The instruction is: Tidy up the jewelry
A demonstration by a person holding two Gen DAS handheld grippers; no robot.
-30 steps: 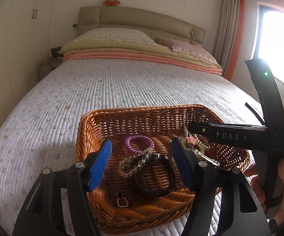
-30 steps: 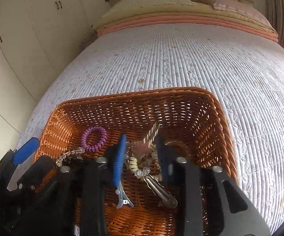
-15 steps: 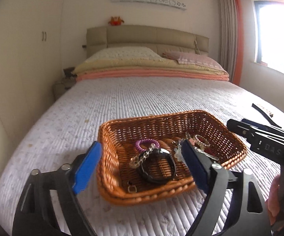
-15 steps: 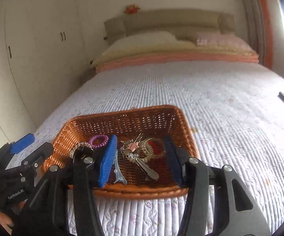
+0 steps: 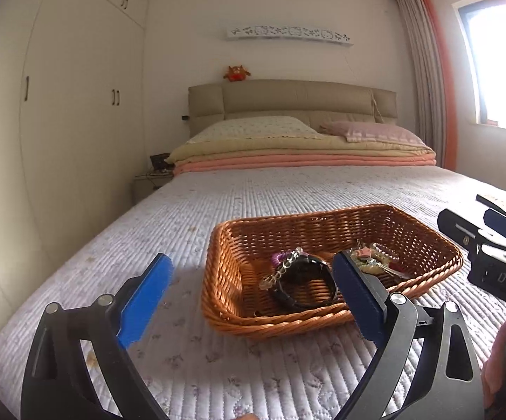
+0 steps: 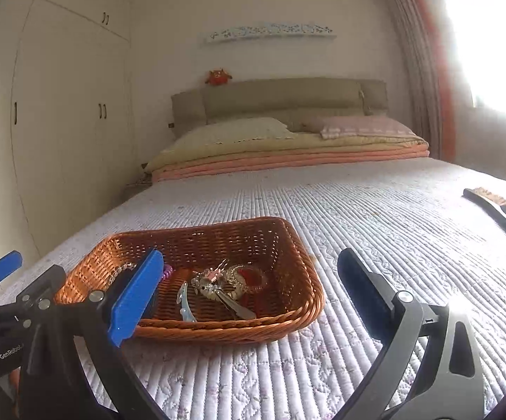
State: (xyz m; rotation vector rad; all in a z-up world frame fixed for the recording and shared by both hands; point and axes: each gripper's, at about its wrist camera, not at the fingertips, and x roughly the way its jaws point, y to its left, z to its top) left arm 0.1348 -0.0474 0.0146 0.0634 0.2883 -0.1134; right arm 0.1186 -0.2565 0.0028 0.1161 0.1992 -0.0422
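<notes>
- While both tongs hang back from the basket [image 5: 224, 245], I judge this a pause between picks, or the end of the job.
- Left tongs [image 5: 253, 294]: jaws have just been opening, now wide, nothing between them.
- Right tongs [image 6: 249, 290]: also just opened wide, nothing held.
- Jewelry sits inside the basket on the bed [image 6: 393, 217]: a dark bangle [image 5: 302, 287], clear bead bracelet [image 5: 282, 269], purple coil tie [image 5: 279, 256], metal clips [image 6: 182, 301].
- Basket is woven wicker, shallow and rectangular; the bedcover is quilted and ribbed.
- A comb-like thing [image 6: 494, 211] lies well apart; if it belongs, the next move calls for a long reach right.
</notes>
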